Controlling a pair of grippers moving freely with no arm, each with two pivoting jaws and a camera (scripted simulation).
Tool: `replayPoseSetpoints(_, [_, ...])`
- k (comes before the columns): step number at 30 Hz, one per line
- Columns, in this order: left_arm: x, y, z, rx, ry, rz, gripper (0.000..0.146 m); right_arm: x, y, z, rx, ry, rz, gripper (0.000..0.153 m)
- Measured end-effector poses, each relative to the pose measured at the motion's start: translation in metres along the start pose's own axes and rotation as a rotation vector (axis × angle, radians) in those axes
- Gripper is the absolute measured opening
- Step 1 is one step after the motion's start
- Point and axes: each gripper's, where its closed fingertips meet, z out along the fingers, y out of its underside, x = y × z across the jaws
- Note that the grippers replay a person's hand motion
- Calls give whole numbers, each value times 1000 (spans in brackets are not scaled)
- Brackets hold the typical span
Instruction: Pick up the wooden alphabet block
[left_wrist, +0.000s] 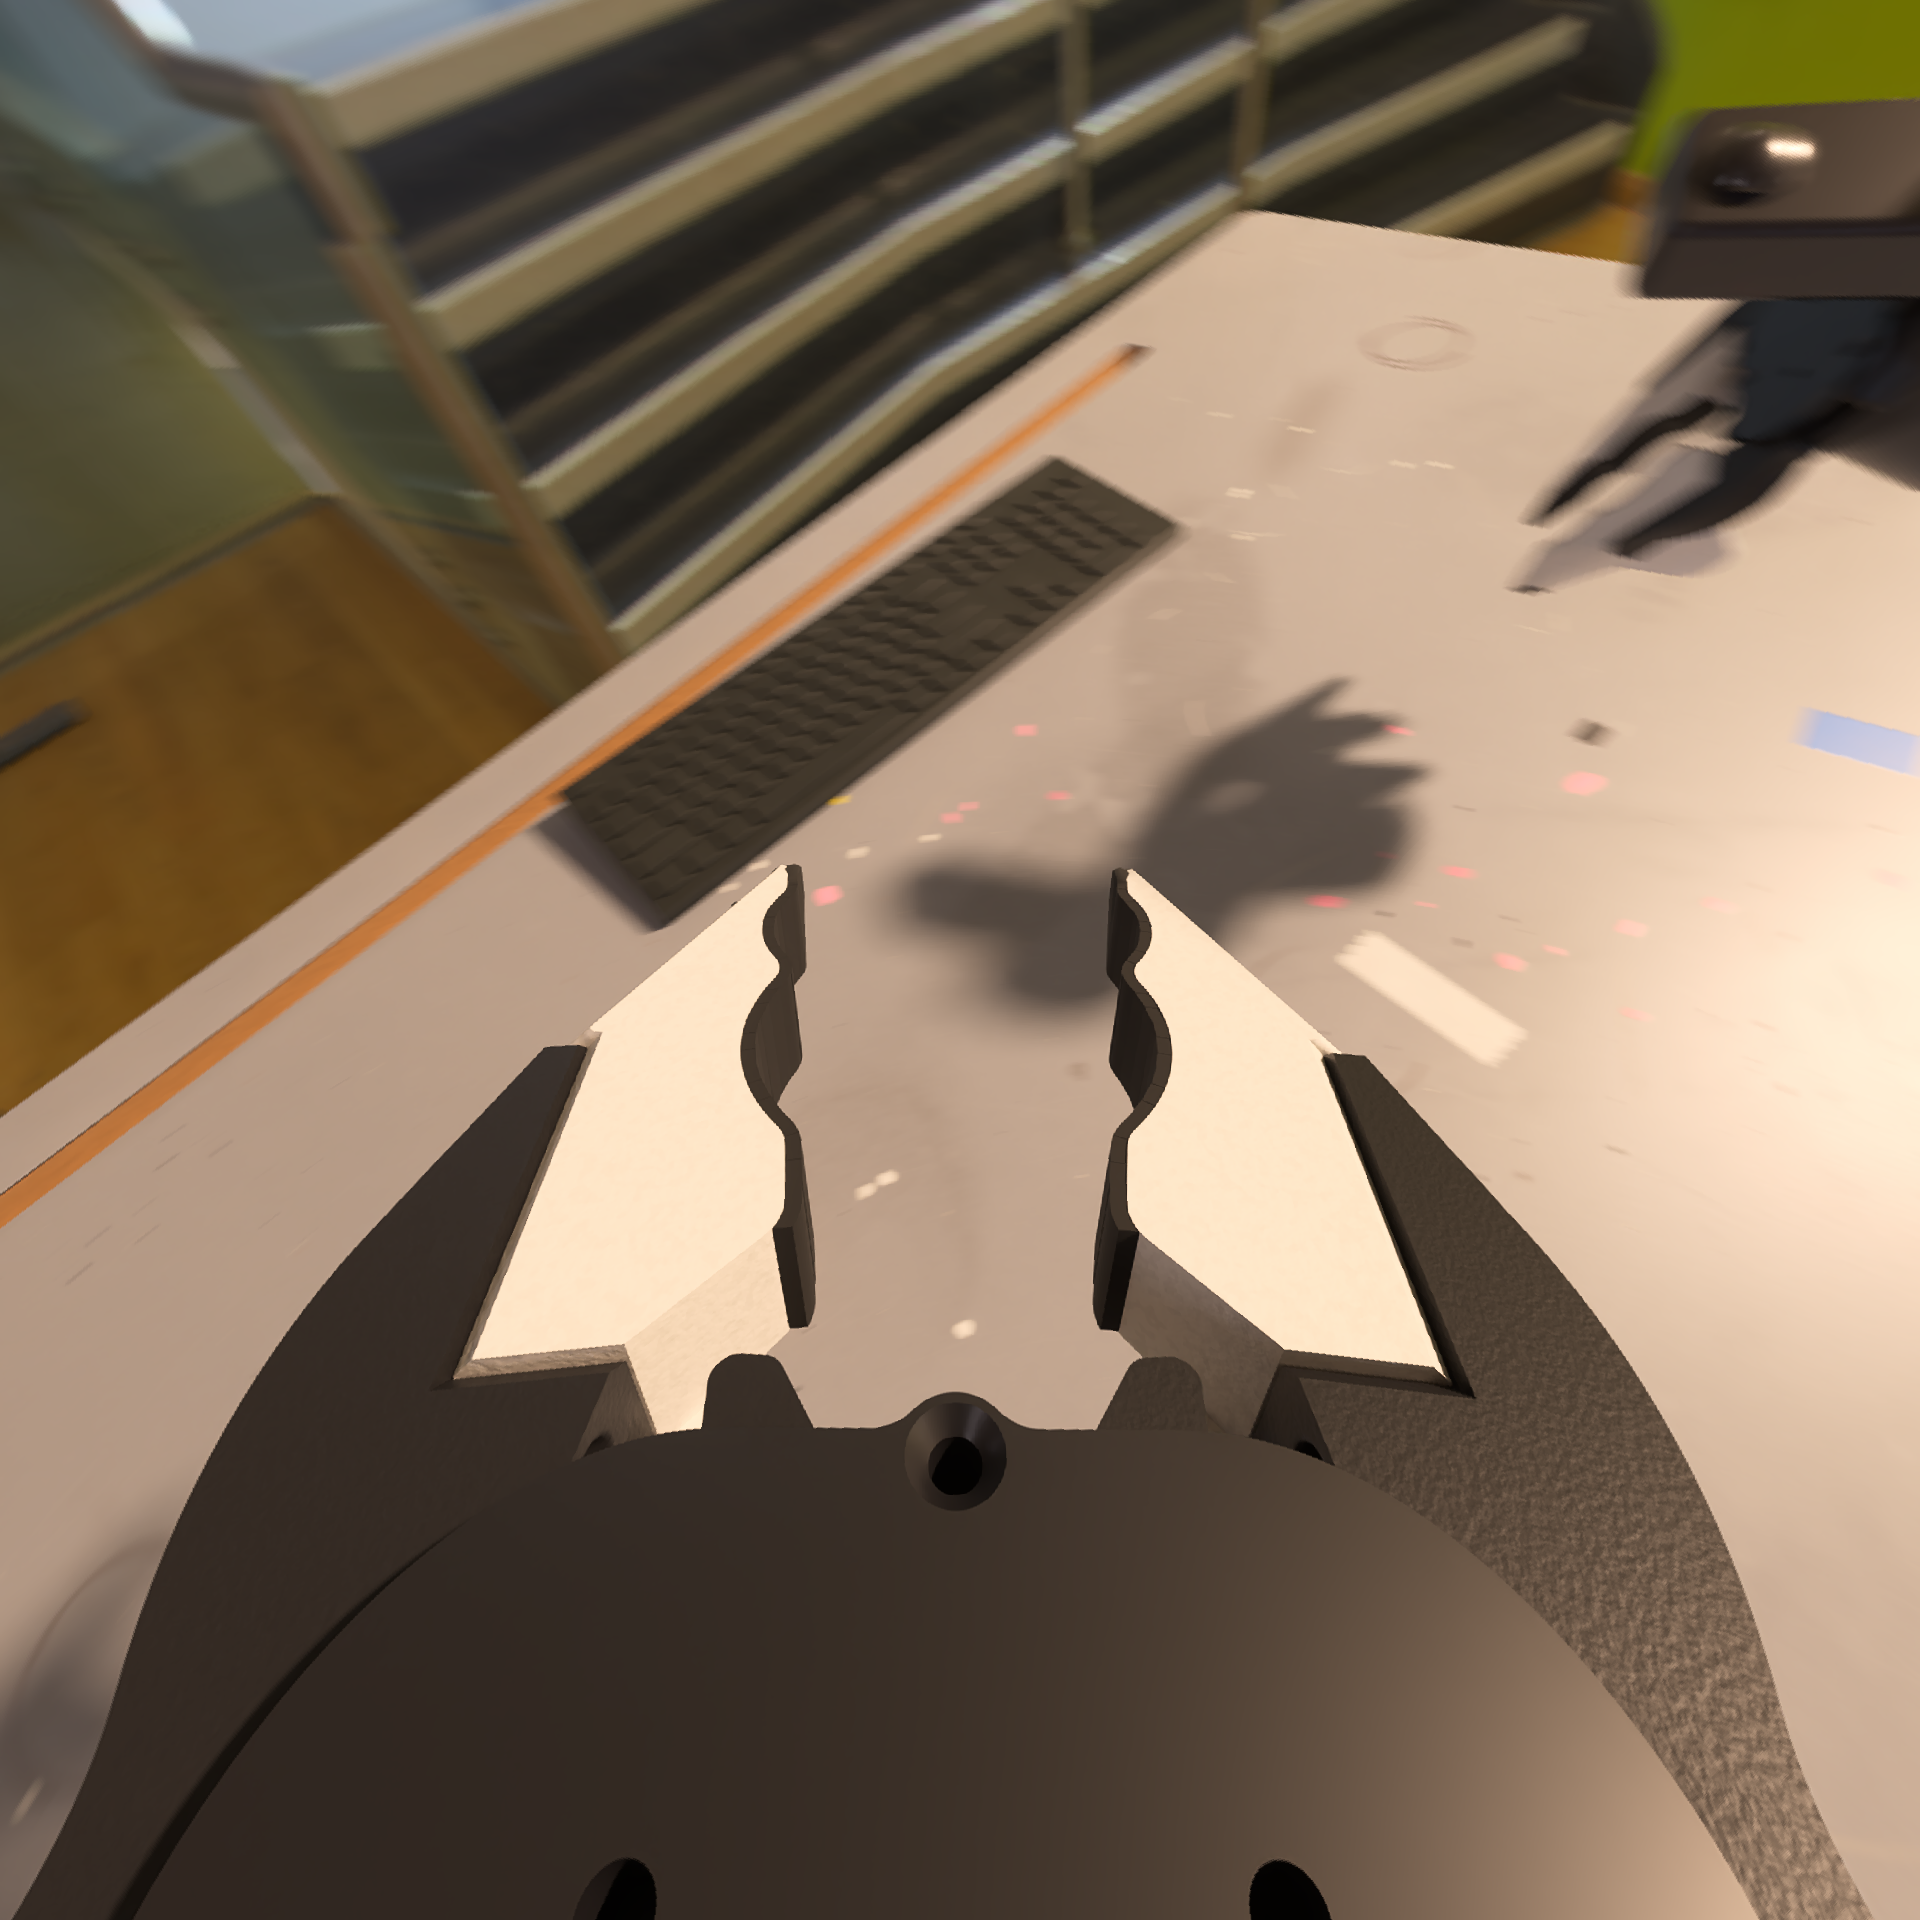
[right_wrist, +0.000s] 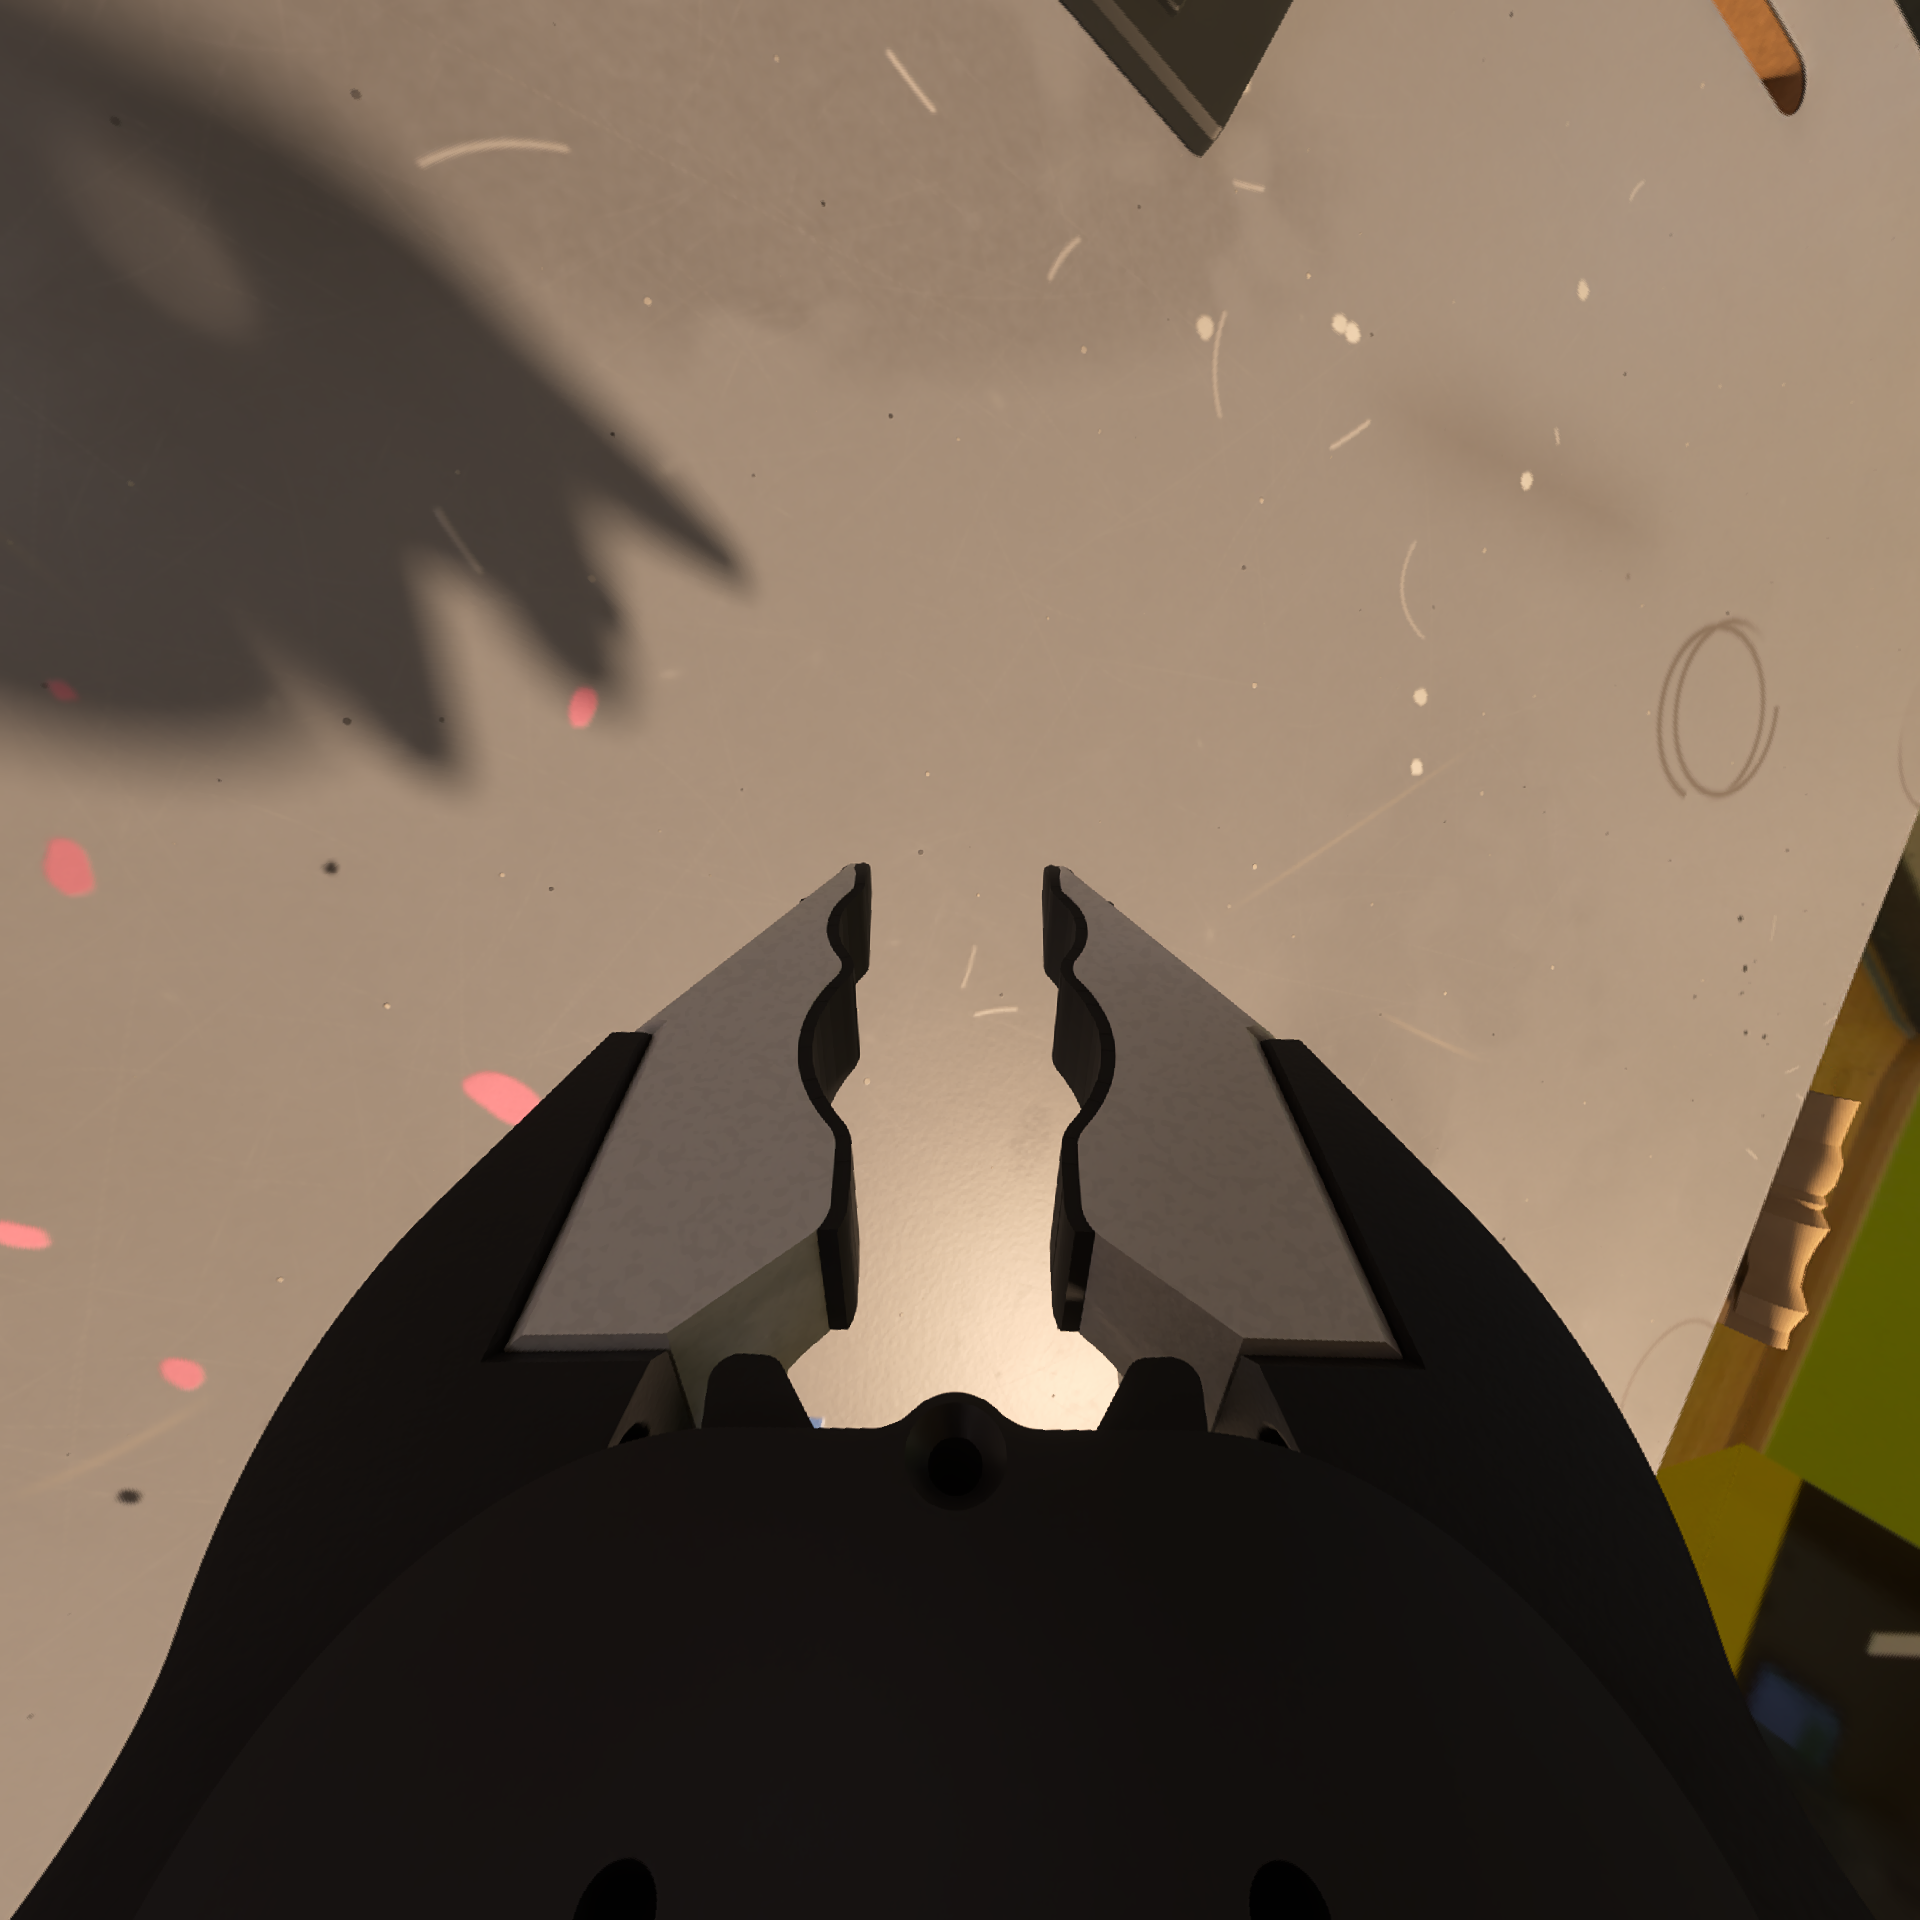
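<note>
**Both grippers empty over the desk, block not in either view**

Containers: only candidate was the beige open shelving unit (left_wrist: 831, 260) behind the table, left wrist view. Blurred; its bays looked dark, contents couldn't be made out.

Left gripper (left_wrist: 956, 894), black body with pale notched fingers (left_wrist: 665, 1122): jaws spread fairly wide, nothing between them, only bare pale beige tabletop (left_wrist: 1351, 1195) in the gap. It hung above the surface, no contact seen. A flat dark grey keyboard (left_wrist: 873, 686) lay ahead and to the left, near the table's orange-striped edge (left_wrist: 312, 977), apart from the fingertips. Gripper shadow (left_wrist: 1195, 862) fell on the table just beyond the tips.

Right gripper (right_wrist: 956, 878), same build: jaws parted, narrower gap than the left, holding nothing, looking almost straight down at the scratched, pink-speckled tabletop (right_wrist: 1143, 520). In the left wrist view it showed at top right (left_wrist: 1590, 520), blurred, tips close to the surface; contact probably not made, can't confirm.

A dark flat corner (right_wrist: 1195, 73) poked in at the top of the right wrist view, possibly the keyboard. A turned light-wood leg (right_wrist: 1797, 1226) showed past the table's right edge.

Wooden alphabet block: not visible in either view, location unknown.
</note>
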Motion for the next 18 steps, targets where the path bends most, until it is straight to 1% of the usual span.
replayPoseSetpoints(3, [-63, 28, -17, 11, -178, -89, 59, -2, 0, 2, -7, -1, -4, 33])
replayPoseSetpoints(5, [-97, 58, -15, -73, -252, -232, 57, -4, 1, 3, -12, -2, -9, 33])
replayPoseSetpoints(6, [-107, 73, -11, -131, -259, -304, 55, -4, 1, 4, -17, -2, -11, 33])
replayPoseSetpoints(8, [-113, 99, 1, -235, -211, -430, 45, -5, 3, 6, -27, -3, -15, 33])
replayPoseSetpoints(10, [-118, 121, 13, -306, -190, -487, 41, -6, 5, 8, -39, -4, -15, 33])
replayPoseSetpoints(11, [-124, 132, 18, -342, -221, -494, 41, -7, 6, 9, -45, -5, -16, 34])
replayPoseSetpoints(12, [-129, 142, 22, -377, -259, -495, 42, -7, 7, 10, -53, -8, -17, 34])
replayPoseSetpoints(14, [-133, 162, 30, -459, -302, -506, 54, -8, 10, 12, -69, -14, -18, 34])
replayPoseSetpoints(16, [-130, 178, 40, -545, -289, -536, 64, -9, 11, 14, -80, -17, -21, 35])
replayPoseSetpoints(18, [-126, 193, 49, -613, -280, -546, 67, -10, 12, 15, -87, -19, -23, 35])
